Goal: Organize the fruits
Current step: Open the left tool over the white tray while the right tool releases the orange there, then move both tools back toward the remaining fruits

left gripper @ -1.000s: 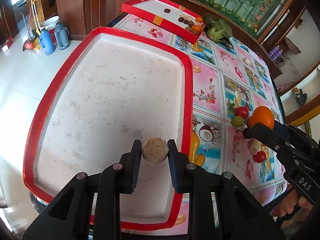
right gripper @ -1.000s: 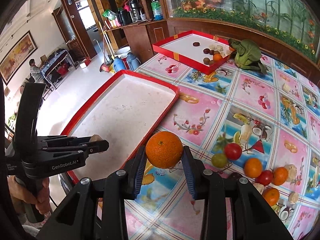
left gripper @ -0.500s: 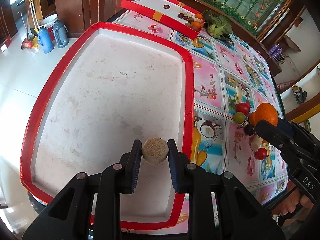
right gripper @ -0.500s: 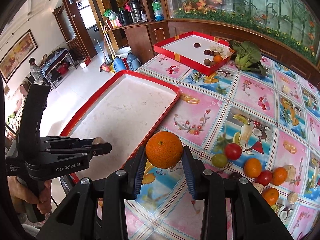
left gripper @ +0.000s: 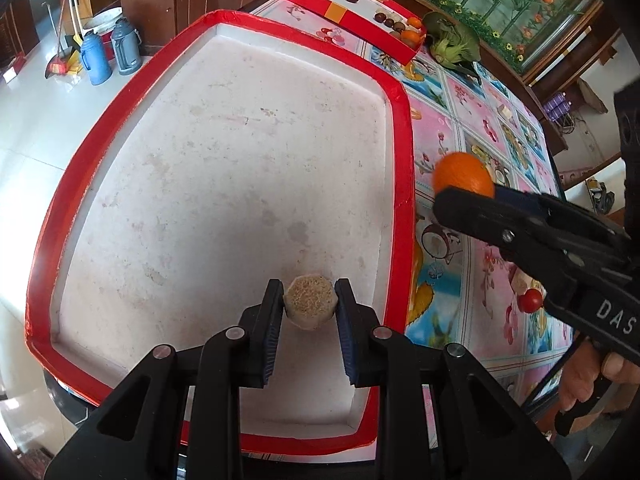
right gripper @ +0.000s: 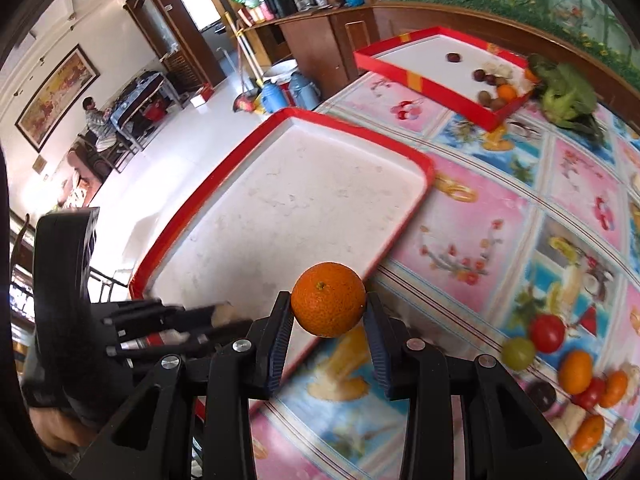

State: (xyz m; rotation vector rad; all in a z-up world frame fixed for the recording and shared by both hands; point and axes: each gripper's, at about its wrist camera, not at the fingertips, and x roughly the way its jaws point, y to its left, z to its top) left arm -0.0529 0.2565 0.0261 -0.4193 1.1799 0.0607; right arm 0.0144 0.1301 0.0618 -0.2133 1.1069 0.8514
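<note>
My left gripper [left gripper: 309,307] is shut on a beige hexagonal fruit piece [left gripper: 308,306] and holds it over the near right part of the big red-rimmed white tray [left gripper: 402,128]. My right gripper [right gripper: 327,312] is shut on an orange [right gripper: 328,299] just above the tray's right rim [right gripper: 404,222]. In the left wrist view the orange [left gripper: 464,173] and the right gripper [left gripper: 456,196] hang right of the tray. The left gripper [right gripper: 216,322] shows blurred in the right wrist view.
Loose tomatoes, oranges and a green fruit [right gripper: 518,354] lie on the patterned tablecloth at right. A second red tray [right gripper: 416,76] with several fruits stands at the far end beside leafy greens [right gripper: 568,96]. Thermoses [left gripper: 96,64] stand on the floor at left.
My right gripper has carried the orange left toward the big tray's right rim. My left gripper has stayed over the near part of the tray with the beige piece.
</note>
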